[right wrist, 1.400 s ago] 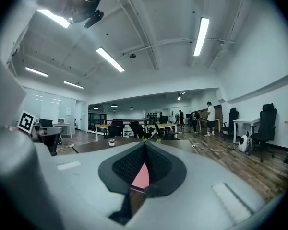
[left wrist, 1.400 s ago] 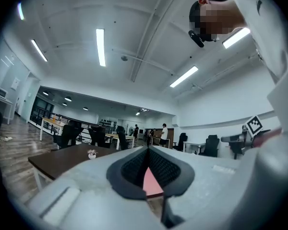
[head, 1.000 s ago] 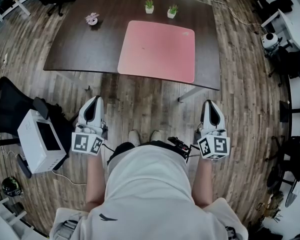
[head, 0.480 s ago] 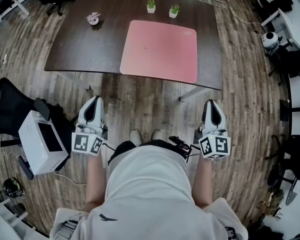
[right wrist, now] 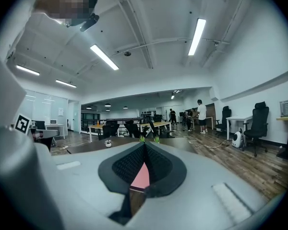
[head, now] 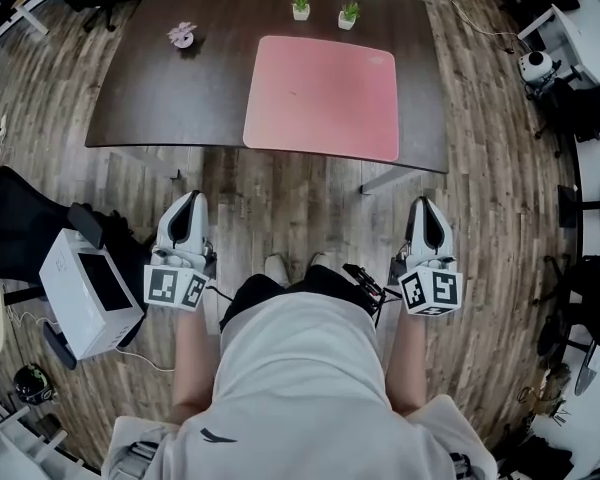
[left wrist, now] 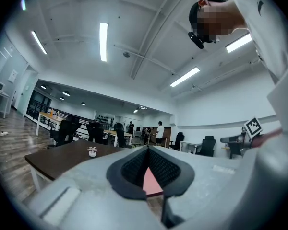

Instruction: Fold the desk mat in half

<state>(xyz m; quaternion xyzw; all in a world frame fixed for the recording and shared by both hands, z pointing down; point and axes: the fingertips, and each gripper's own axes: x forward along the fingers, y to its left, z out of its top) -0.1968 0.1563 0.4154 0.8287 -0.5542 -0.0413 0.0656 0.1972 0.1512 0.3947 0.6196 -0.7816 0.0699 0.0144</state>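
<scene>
The pink desk mat (head: 321,98) lies flat and unfolded on the dark wooden desk (head: 160,88), towards its right half. I stand back from the desk with floor between us. My left gripper (head: 187,201) and right gripper (head: 425,205) are held low at my sides, pointing at the desk, well short of the mat. Both are shut with nothing in them. A sliver of the mat (left wrist: 151,184) shows through the left gripper (left wrist: 147,150) jaws' gap in the left gripper view. The mat (right wrist: 141,177) shows the same way behind the right gripper (right wrist: 144,146).
Two small potted plants (head: 300,8) (head: 348,15) and a pink flower ornament (head: 183,36) stand at the desk's far edge. A white box-shaped device (head: 85,293) and a black chair (head: 20,218) are on the floor at my left. Office chairs (head: 590,118) stand at the right.
The desk and mat have drifted slightly up and right in the head view as the head camera shifted. Both grippers keep their place and stay shut.
</scene>
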